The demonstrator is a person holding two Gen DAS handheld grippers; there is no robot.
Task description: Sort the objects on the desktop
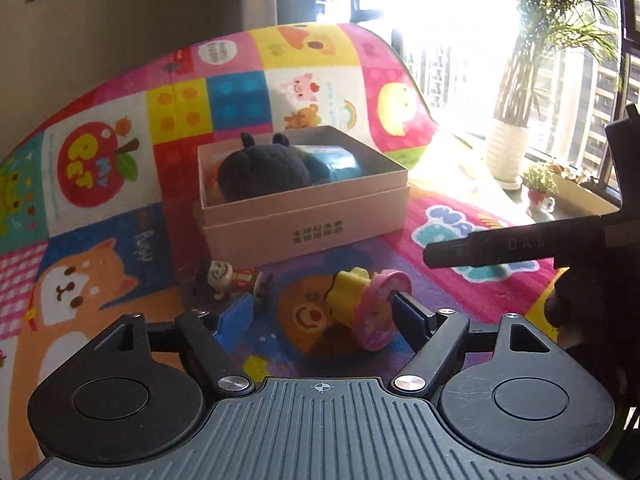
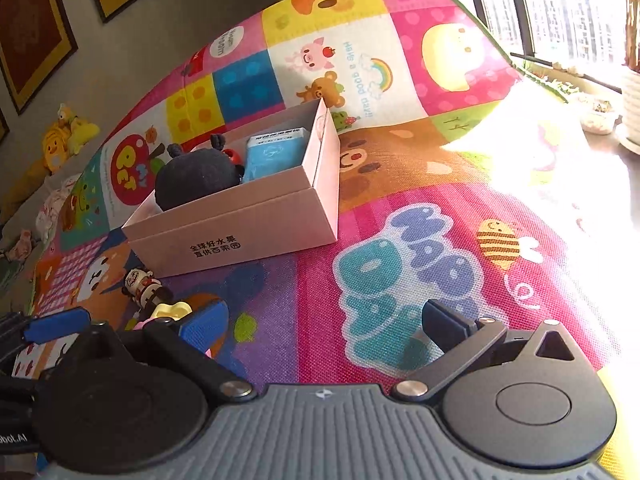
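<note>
The left gripper (image 1: 320,312) stands released, jaws wide, nothing pressed between the pads. Just ahead of it, lying on its side on the play mat (image 1: 100,240), is the pink-and-yellow toy (image 1: 366,306); its pink disc end sits right against the right-hand finger (image 1: 410,314), though the fisheye bend makes it hard to say whether they touch. A careless advance could nudge the round toy and send it rolling away to the near right rather than into the jaws.

Left of it and a little farther off lies the small figurine (image 1: 226,276), close beside the left-hand finger. A closing grip aimed at one toy could catch or knock the other.

Farther back stands the pink box (image 1: 304,220), its far half already filled by a dark plush toy (image 1: 264,170) and a blue packet (image 1: 340,162). Room inside looks scarce, so a toy dropped from height may bounce off the plush and out.

The right gripper (image 2: 324,320) is also released and empty, over bare mat to the right; its body reaches in near the left one, so the two could collide.
</note>
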